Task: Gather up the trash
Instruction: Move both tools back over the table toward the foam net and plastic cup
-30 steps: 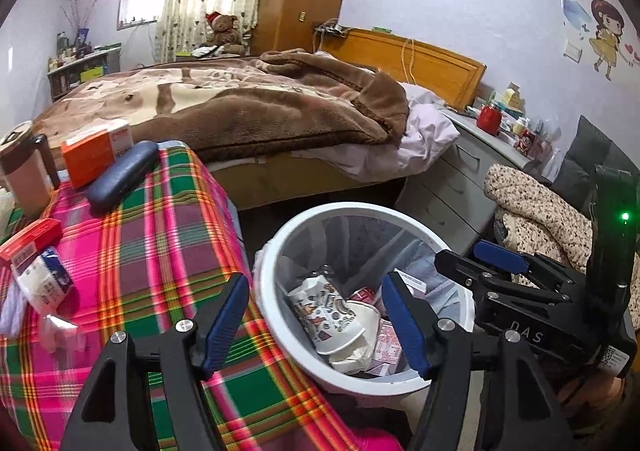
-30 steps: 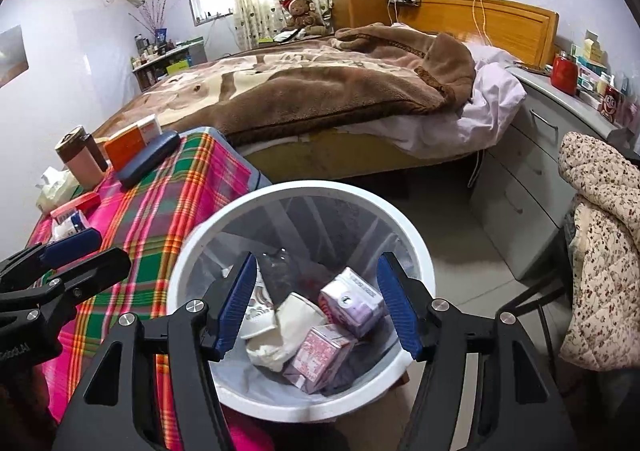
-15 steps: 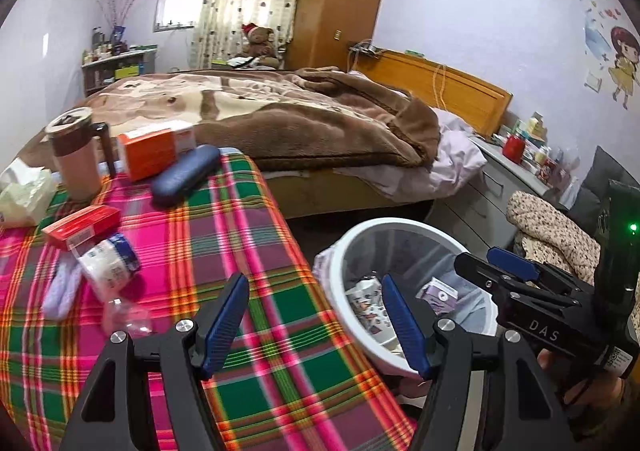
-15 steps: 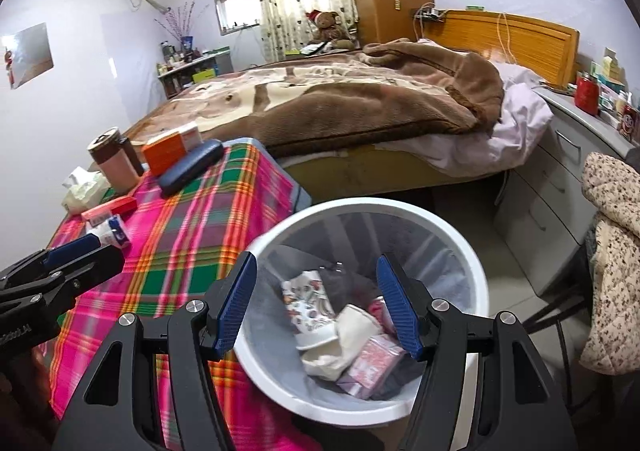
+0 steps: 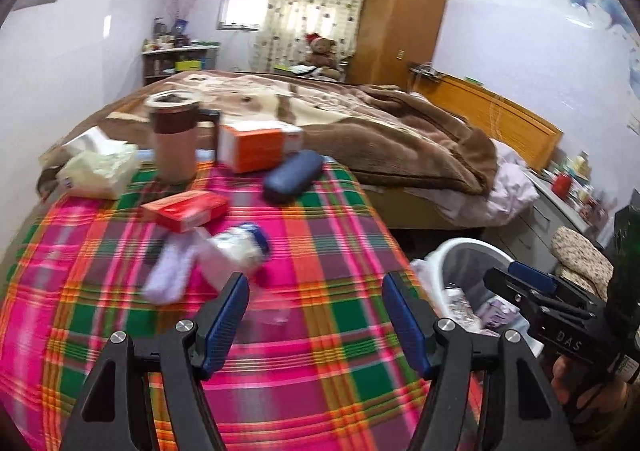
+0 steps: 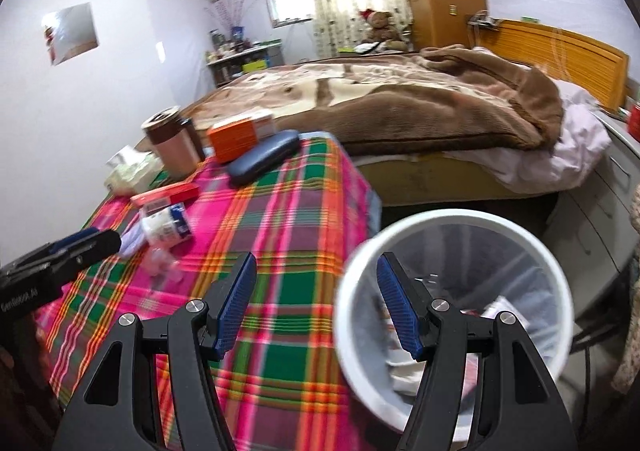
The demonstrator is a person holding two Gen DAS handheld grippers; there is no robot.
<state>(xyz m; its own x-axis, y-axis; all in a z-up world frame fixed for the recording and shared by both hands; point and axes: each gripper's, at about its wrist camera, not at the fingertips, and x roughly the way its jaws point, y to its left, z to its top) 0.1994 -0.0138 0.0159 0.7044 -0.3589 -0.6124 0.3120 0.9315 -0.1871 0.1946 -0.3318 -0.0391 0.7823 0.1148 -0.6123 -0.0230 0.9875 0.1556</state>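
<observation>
A white trash bin (image 6: 456, 299) with a clear liner stands on the floor by the plaid table (image 5: 320, 251); cartons and a paper cup lie inside. It shows in the left wrist view (image 5: 464, 263). On the cloth lie a white bottle with a blue cap (image 5: 240, 247), a lilac wrapper (image 5: 168, 275), a clear plastic piece (image 5: 268, 311) and a red box (image 5: 184, 207). My left gripper (image 5: 316, 315) is open and empty above the cloth, near the plastic piece. My right gripper (image 6: 316, 303) is open and empty over the table edge and bin rim.
At the table's far side stand a brown tumbler (image 5: 174, 139), an orange box (image 5: 256, 147), a dark blue glasses case (image 5: 294, 175) and a tissue pack (image 5: 100, 171). A bed with a brown blanket (image 5: 360, 123) lies behind. A grey drawer unit (image 6: 600, 211) stands right of the bin.
Both grippers have swung left, from over the bin toward the table. The left one now faces the items on the cloth. Both stay open and empty.
</observation>
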